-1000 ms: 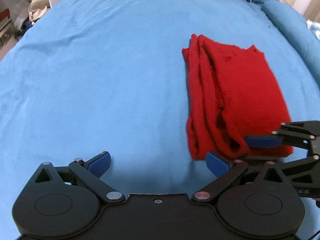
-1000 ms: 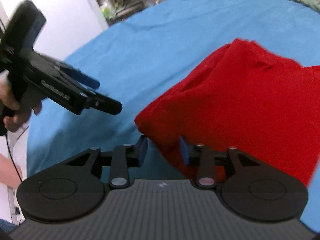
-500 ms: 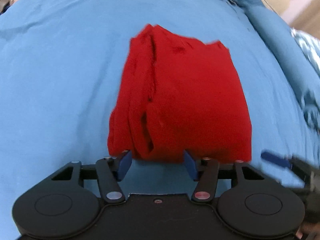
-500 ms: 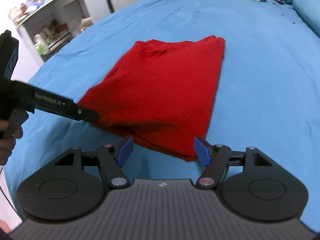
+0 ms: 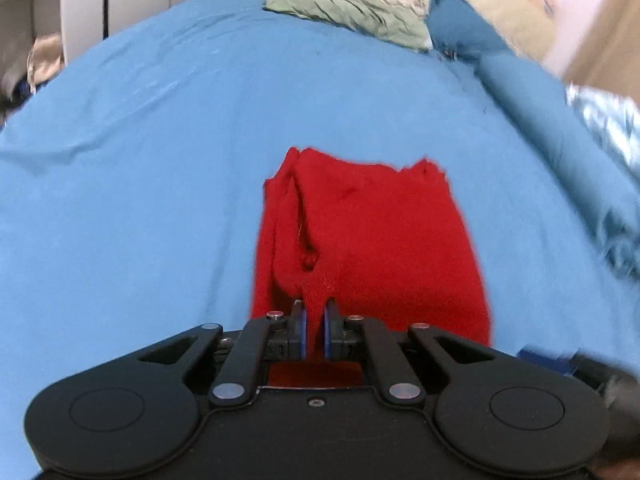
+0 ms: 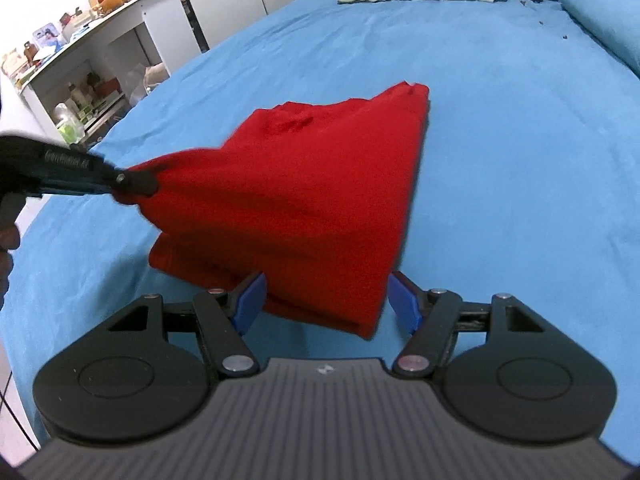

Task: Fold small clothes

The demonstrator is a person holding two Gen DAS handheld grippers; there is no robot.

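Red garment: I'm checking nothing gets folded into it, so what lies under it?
Around the red garment only blue bedsheet shows. The left tongs lift a pinched corner; the right tongs are open. Anything beneath stays covered.

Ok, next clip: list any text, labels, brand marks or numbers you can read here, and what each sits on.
White lettering along the side of the left gripper, seen from the right wrist view: too blurred to read.
Small pale emblem, not letters, on the body of the right gripper: no word in it.
Items on the shelves at the left: too small to read.
Red garment, blue bedsheet: no text.
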